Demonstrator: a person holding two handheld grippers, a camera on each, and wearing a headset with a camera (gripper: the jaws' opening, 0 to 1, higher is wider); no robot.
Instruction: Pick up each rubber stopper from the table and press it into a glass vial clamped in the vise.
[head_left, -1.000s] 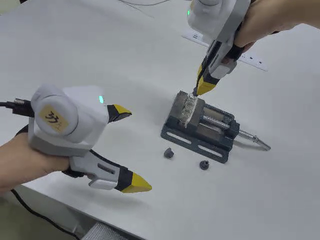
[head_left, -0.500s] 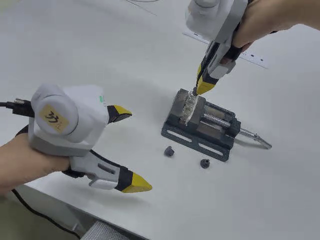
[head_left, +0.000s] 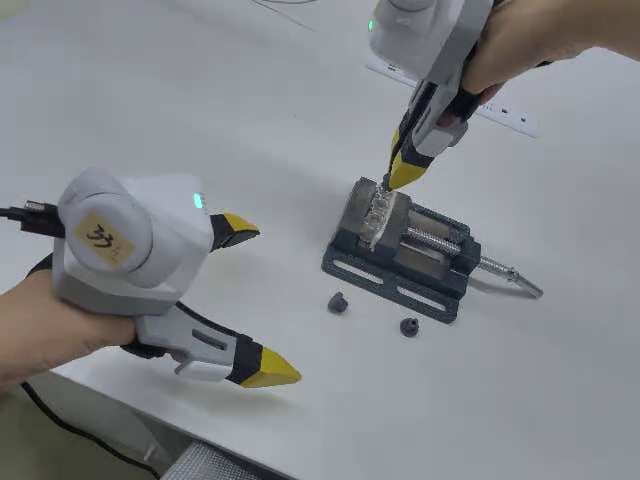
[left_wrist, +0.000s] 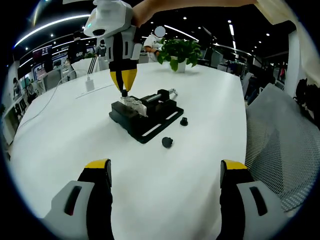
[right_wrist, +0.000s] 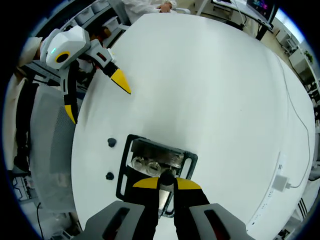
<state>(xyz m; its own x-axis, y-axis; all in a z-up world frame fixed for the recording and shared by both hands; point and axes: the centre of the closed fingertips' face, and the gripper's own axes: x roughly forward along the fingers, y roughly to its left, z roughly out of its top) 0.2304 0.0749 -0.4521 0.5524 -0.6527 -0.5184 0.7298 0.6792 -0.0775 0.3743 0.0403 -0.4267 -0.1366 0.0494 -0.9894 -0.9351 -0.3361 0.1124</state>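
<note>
A dark vise (head_left: 437, 268) in the middle of the white table clamps a row of clear glass vials (head_left: 379, 213). My right gripper (head_left: 403, 180) points down at the far end of that row, shut on a dark rubber stopper (right_wrist: 167, 178) at its yellow tips; I cannot tell whether the stopper touches a vial. Two more stoppers (head_left: 338, 302) (head_left: 409, 326) lie on the table in front of the vise. My left gripper (head_left: 258, 300) hovers open and holding nothing at the near left, well away from the vise (left_wrist: 145, 114).
A white power strip (head_left: 500, 115) with a cable lies behind the vise. The near table edge runs just below my left gripper. A potted plant (left_wrist: 180, 50) stands at the far end of the table, and a mesh chair (left_wrist: 280, 130) sits beside it.
The right gripper's tip has edged slightly left over the vials. The left gripper has barely shifted and remains open.
</note>
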